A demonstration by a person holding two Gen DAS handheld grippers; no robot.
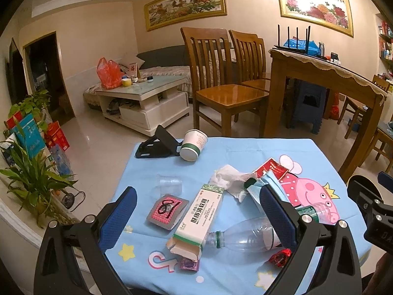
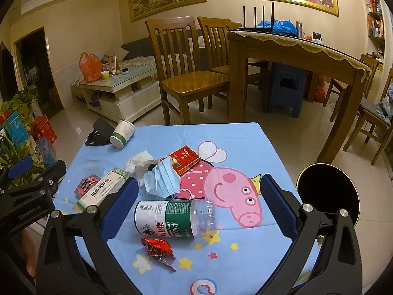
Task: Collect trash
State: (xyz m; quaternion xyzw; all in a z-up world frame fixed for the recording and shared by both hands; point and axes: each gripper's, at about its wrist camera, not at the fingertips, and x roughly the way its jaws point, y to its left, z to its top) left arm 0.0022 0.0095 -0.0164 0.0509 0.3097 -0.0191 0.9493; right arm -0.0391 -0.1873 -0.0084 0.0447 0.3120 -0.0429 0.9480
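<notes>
Trash lies on a small table under a blue cartoon cloth [image 2: 245,147]. A clear plastic bottle [image 2: 172,218] lies on its side between my right gripper's [image 2: 200,202] open fingers, a red foil wrapper [image 2: 158,247] just in front of it. Behind it are a blue mask [image 2: 162,179], a red cigarette pack [image 2: 185,158] and a crumpled tissue [image 2: 138,162]. My left gripper [image 1: 200,210] is open above a white-green medicine box [image 1: 201,213] and the bottle's neck [image 1: 221,239]. A pink-grey packet [image 1: 168,210], a clear cup [image 1: 169,183] and a tipped paper cup [image 1: 194,145] lie further left.
A black phone stand [image 1: 157,145] sits at the table's far left corner. A black round object with a gold rim [image 2: 329,191] stands right of the table. Wooden chairs [image 2: 186,73], a dining table [image 2: 294,54] and a white coffee table [image 2: 118,91] stand beyond; plants [image 1: 32,172] at the left.
</notes>
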